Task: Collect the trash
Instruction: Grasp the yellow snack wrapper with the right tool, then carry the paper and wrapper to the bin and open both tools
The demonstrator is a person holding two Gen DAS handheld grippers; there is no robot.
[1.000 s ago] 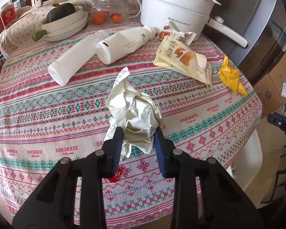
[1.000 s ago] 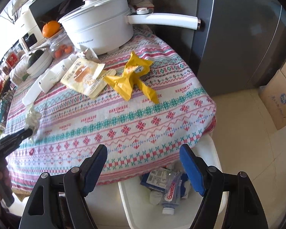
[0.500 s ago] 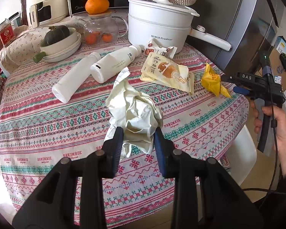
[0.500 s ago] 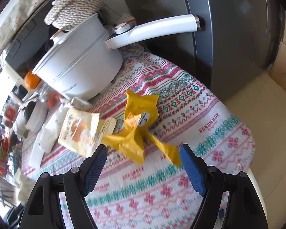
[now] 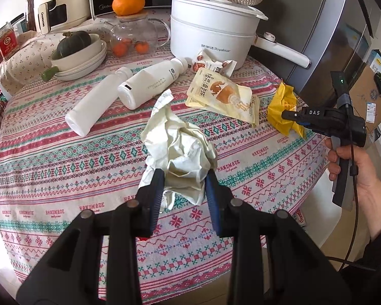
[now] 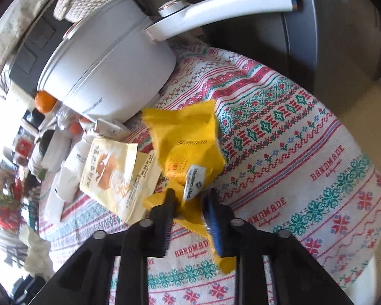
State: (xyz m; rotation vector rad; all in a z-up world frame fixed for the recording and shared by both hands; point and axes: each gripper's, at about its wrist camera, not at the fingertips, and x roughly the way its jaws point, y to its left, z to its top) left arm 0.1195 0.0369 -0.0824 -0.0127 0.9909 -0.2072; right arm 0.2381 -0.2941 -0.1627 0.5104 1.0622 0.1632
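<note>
The left gripper point(image 5: 184, 186) is pinching the near edge of the crumpled paper point(image 5: 180, 150), which is lying in the middle of the patterned tablecloth point(image 5: 50, 152); its jaws are closed onto the wad, with folds bulging between and above the pads. The right gripper point(image 6: 191, 204) is sitting over the yellow wrapper point(image 6: 188, 142) near the table's edge beside the white pot point(image 6: 109, 76), its jaws narrowed around the wrapper's twisted lower end, though motion blur is making it hard to say whether the pads are fully biting the film. Both pieces are looking very light and limp: the paper is likely compressing and holding well in a bunched grip, while the glossy wrapper is probably slick and springy, so taking it at the gathered, twisted neck rather than a flat flap is seeming the safer hold.
</note>
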